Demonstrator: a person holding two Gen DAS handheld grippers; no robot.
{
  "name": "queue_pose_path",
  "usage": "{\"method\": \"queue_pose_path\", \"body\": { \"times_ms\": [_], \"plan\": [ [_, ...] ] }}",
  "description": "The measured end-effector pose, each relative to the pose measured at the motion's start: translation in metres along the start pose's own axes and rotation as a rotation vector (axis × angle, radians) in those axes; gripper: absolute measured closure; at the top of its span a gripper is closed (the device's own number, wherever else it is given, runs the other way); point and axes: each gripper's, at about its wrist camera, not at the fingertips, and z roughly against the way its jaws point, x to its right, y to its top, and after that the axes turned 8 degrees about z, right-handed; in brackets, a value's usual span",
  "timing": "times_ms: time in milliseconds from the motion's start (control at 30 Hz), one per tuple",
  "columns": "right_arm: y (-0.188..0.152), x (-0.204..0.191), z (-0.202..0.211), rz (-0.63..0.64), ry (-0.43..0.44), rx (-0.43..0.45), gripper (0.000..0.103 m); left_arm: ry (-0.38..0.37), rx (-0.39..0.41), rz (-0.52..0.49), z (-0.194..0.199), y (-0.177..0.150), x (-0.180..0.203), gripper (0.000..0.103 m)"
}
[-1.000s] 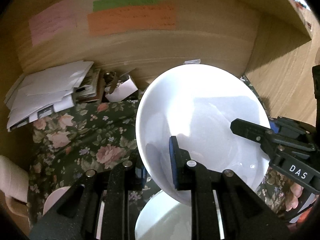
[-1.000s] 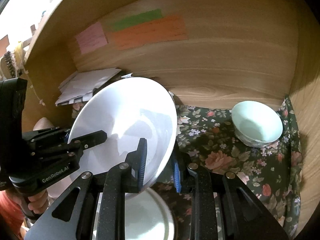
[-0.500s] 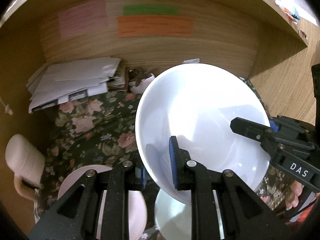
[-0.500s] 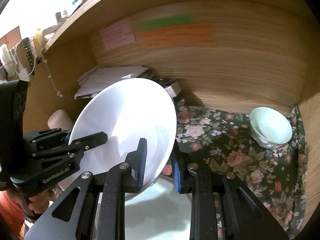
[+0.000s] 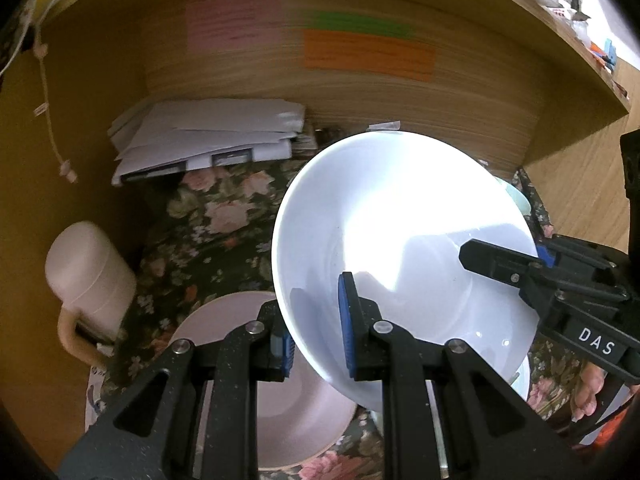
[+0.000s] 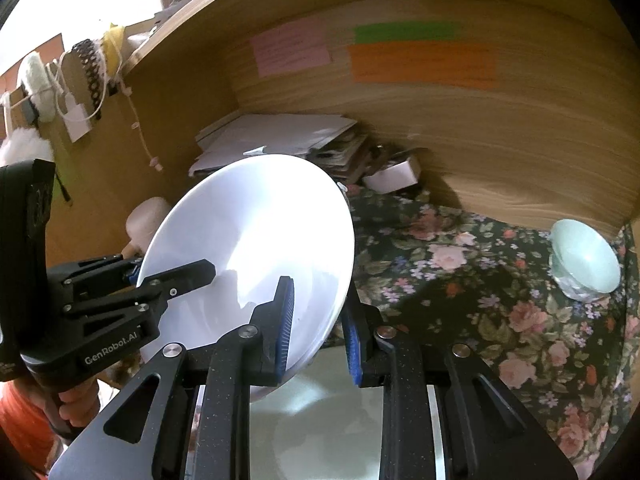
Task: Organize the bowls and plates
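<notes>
A large white bowl (image 5: 400,240) is held tilted in the air between both grippers. My left gripper (image 5: 316,334) is shut on its left rim. My right gripper (image 6: 318,330) is shut on its right rim; the bowl also shows in the right wrist view (image 6: 256,248). A pink plate (image 5: 224,320) lies on the floral cloth below the left gripper. A white plate (image 6: 320,420) lies under the right gripper. A small pale green bowl (image 6: 584,258) stands at the far right of the shelf.
The floral cloth (image 6: 460,272) covers a wooden shelf recess with a back wall (image 6: 500,140). A stack of papers (image 5: 208,136) lies at the back left. A cream mug (image 5: 88,276) stands at the left. A small white box (image 6: 394,174) sits at the back.
Both grippers and the white bowl have pulled back and up from the shelf, so more of the cloth, the pink plate and the mug have come into view.
</notes>
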Motion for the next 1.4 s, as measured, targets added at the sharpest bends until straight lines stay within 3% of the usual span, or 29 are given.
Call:
{"method": "queue_pose_path", "body": {
  "times_ms": [667,1400],
  "plan": [
    [-0.009,-0.044,-0.050,0.036,0.109,-0.098,0.082,0.058,-0.053,0.120,-0.001,-0.030,-0.068,0.084],
    [-0.027,-0.057,-0.096,0.048,0.183,-0.230,0.082,0.101,-0.114,0.164,-0.022,-0.057,-0.103,0.084]
  ]
}}
